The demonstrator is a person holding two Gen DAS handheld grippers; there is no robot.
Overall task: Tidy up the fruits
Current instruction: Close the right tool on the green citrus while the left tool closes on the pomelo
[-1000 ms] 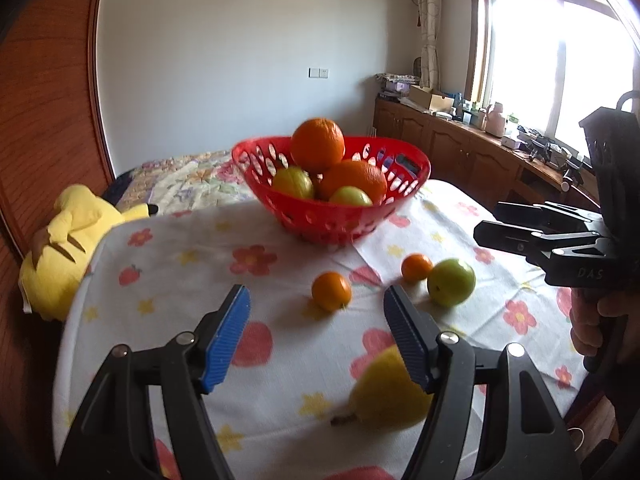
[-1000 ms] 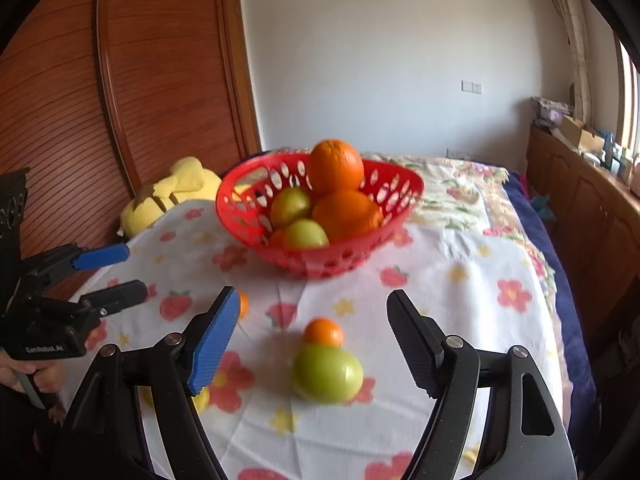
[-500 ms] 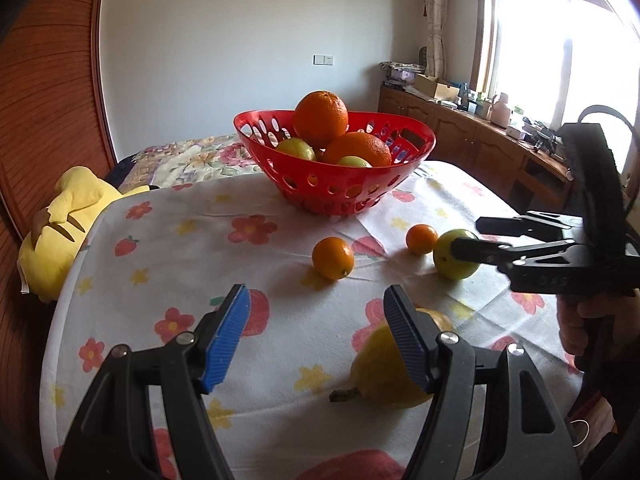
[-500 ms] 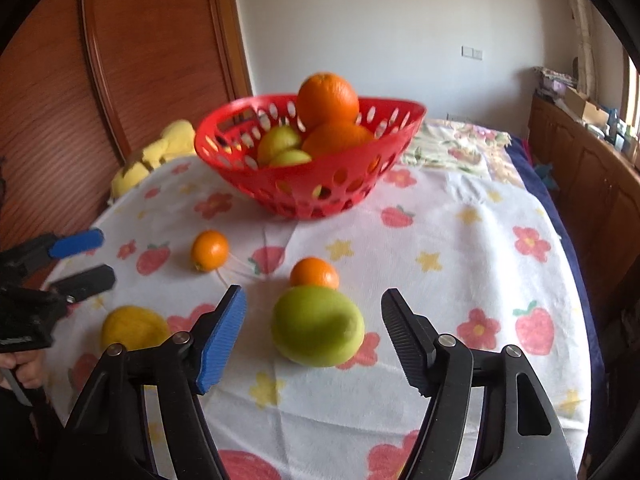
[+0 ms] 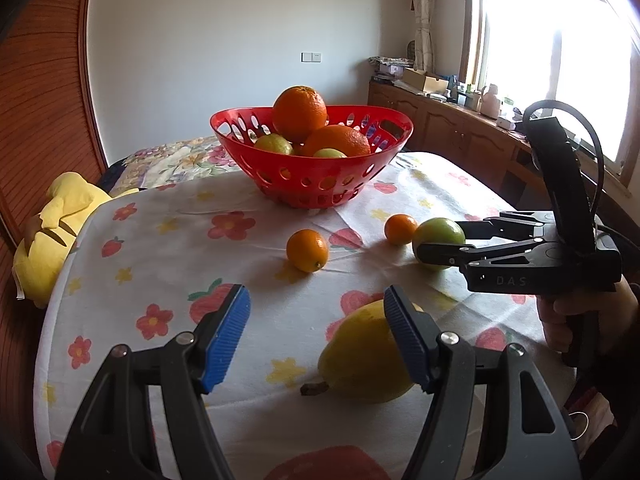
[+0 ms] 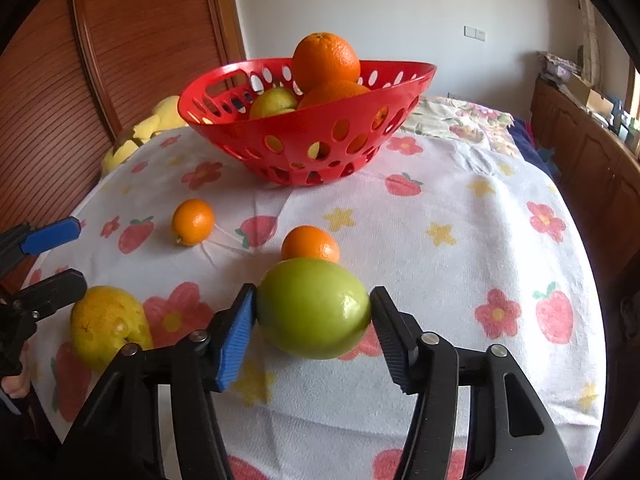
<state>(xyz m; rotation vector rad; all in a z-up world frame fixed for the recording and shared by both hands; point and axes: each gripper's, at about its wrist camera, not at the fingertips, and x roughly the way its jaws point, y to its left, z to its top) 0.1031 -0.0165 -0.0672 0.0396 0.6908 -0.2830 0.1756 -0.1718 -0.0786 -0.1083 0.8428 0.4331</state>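
R gripper (image 6: 312, 316) is on the green apple (image 6: 313, 307): jaws have just been closing, and the blue pad (image 6: 236, 336) and black pad both look to touch the apple's sides. Apple sits on the tablecloth (image 6: 460, 280), not lifted yet. It's squat, long axis roughly level and running across from jaw to jaw, so the grip is across its wide way.

Landmark = red basket (image 6: 304, 136). Apple is in front of the basket, toward the R cam, w/ a small orange (image 6: 310, 244) just behind it, touching or nearly so, can't tell. Basket lies straight ahead of and above the R gripper; judged next move = lift, carry fwd, drop in.

L gripper (image 5: 316, 340) roughly half open, holds nothing. Yellow pear (image 5: 366, 354) lies in front of the basket, near the L cam, behind the right-side L finger and not between the jaws; stem points toward the gap. L hand nearer the pear, R nearer the apple.

Counts: loose on cloth = 1 green apple, 1 pear, 2 small oranges (2nd one (image 6: 193, 222) to the basket's front-left in R view). In basket: 2 big oranges (image 5: 299, 113) and 2 green-yellow fruits visible, maybe more hidden. Grippers 2. Yellow plush (image 5: 60, 224) left of basket at the table edge.
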